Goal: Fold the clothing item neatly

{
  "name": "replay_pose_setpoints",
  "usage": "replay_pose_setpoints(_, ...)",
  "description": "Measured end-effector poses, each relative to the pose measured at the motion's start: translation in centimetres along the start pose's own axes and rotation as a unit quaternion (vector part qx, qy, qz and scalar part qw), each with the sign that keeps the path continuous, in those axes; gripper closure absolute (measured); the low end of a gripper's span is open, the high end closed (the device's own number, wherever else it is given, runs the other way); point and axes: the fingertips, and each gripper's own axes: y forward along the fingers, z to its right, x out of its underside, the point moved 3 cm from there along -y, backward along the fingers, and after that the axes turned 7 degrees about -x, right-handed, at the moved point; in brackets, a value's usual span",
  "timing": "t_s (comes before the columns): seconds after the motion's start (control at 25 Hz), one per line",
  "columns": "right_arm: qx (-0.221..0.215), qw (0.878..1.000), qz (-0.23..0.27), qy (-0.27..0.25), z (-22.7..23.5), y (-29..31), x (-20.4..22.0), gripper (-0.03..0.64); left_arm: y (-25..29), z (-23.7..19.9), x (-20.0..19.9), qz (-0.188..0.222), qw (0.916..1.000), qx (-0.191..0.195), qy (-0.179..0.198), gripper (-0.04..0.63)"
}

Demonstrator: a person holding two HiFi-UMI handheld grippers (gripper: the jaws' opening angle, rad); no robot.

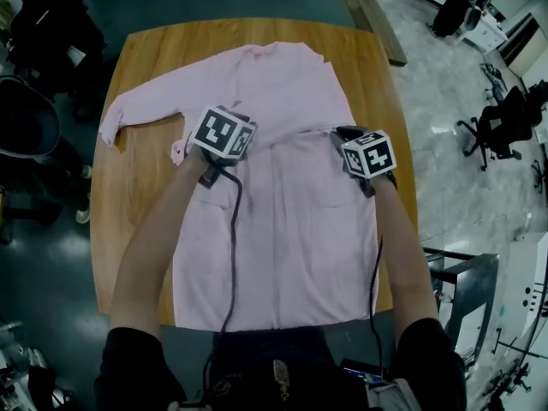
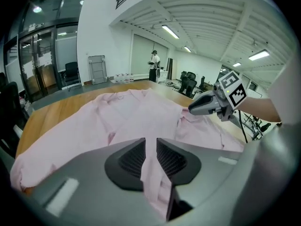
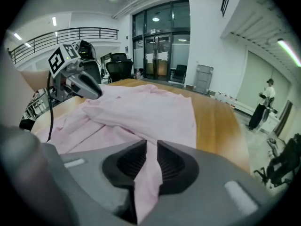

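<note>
A pink shirt lies spread on the wooden counter, filling the middle of the head view, with one sleeve trailing toward the upper left. The left hand-held gripper is clamped on a fold of the shirt at centre frame. The right hand-held gripper, just right of centre, likewise pinches a strip of the pink cloth between its jaws — the fabric rises from the counter to both.

Both arms are stretched out ahead, left forearm and right forearm roughly parallel, with the wrists tipped downward. The left gripper has its jaws nearly together, pinching a fold of the pink shirt. The right gripper sits alongside, well apart, with its narrow gap clamped on the cloth too.
</note>
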Motion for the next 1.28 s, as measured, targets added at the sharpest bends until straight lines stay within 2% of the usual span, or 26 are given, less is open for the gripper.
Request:
replay_pose_setpoints(0.16, 0.013, 1.0, -0.008, -0.006, 4.6, -0.9, 0.6, 0.525, 0.8, 1.6, -3.1, 0.012, 0.9998, -0.008, 0.011, 0.514)
replay_pose_setpoints(0.36, -0.024, 0.996, -0.057, -0.062, 6.2, 1.0, 1.8, 0.439, 2.4, 3.6, -8.1, 0.025, 0.9994, -0.007, 0.025, 0.514)
replay_pose_setpoints(0.48, -0.025, 0.992, -0.085, -0.089, 7.4, 1.9, 2.6, 0.458, 3.7, 3.8, -11.7, 0.029, 0.9986, -0.011, 0.042, 0.514)
replay_pose_setpoints(0.56, -0.024, 0.993, -0.077, -0.088, 8.2, 1.8, 2.6, 0.563, 5.0, 3.6, -13.9, 0.028, 0.9982, -0.014, 0.05, 0.514)
replay_pose_setpoints(0.6, -0.023, 0.994, -0.066, -0.082, 8.6, 1.5, 2.5, 0.583, 5.8, 3.3, -14.8, 0.025, 0.998, -0.018, 0.055, 0.514)
replay_pose_setpoints(0.84, -0.009, 1.0, -0.005, -0.022, 11.5, -1.2, 2.9, 0.584, 12.1, 1.9, -18.1, 0.003, 0.9965, -0.054, 0.063, 0.514)
replay_pose_setpoints(1.0, -0.052, 0.998, -0.01, -0.022, 11.8, -2.1, 4.5, 0.561, 16.5, 0.9, -18.5, -0.009, 0.9949, -0.076, 0.066, 0.514)
replay_pose_setpoints(1.12, -0.076, 0.997, 0.012, -0.011, 12.8, -3.8, 4.3, 0.532, 18.9, 0.2, -18.8, -0.007, 0.9952, -0.072, 0.066, 0.514)
replay_pose_setpoints(1.28, -0.056, 0.998, 0.036, -0.021, 16.1, -3.8, 1.0, 0.532, 21.2, -0.6, -19.9, 0.004, 0.9965, -0.059, 0.06, 0.514)
